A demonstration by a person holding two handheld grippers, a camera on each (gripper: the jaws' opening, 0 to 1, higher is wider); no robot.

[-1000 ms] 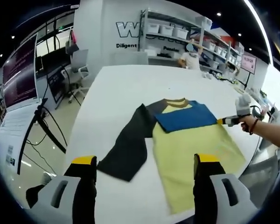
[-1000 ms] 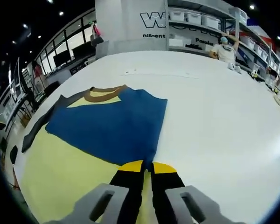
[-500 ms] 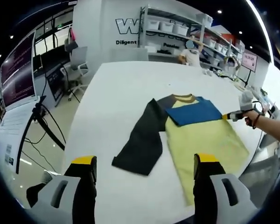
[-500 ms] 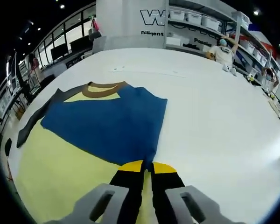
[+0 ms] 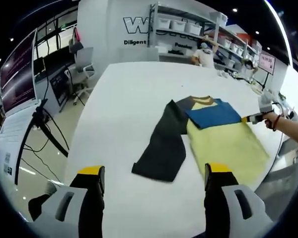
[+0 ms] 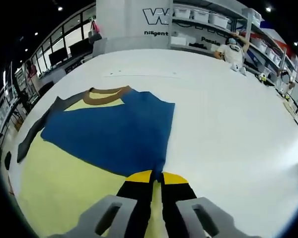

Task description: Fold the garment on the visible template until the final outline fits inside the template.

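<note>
A shirt with a yellow body (image 5: 223,146) lies flat on the white table (image 5: 129,99). Its dark sleeve (image 5: 164,148) stretches out to the left. Its blue sleeve (image 6: 114,131) is folded across the chest below the brown collar (image 6: 107,95). My right gripper (image 6: 157,177) is shut on the end of the blue sleeve, over the yellow body (image 6: 64,183). In the left gripper view that same gripper (image 5: 248,119) reaches in from the right, held by a hand. My left gripper (image 5: 151,178) is open and holds nothing, short of the dark sleeve's end.
The table's near edge (image 5: 74,163) drops to the floor on the left, beside a stand with cables (image 5: 39,124). An office chair (image 5: 84,74) and shelves with bins (image 5: 188,29) stand behind. A person (image 6: 232,49) works at the far end.
The left gripper's camera has drifted left and away, so the shirt sits further right in its view. The right gripper stays shut on the blue sleeve, barely moved.
</note>
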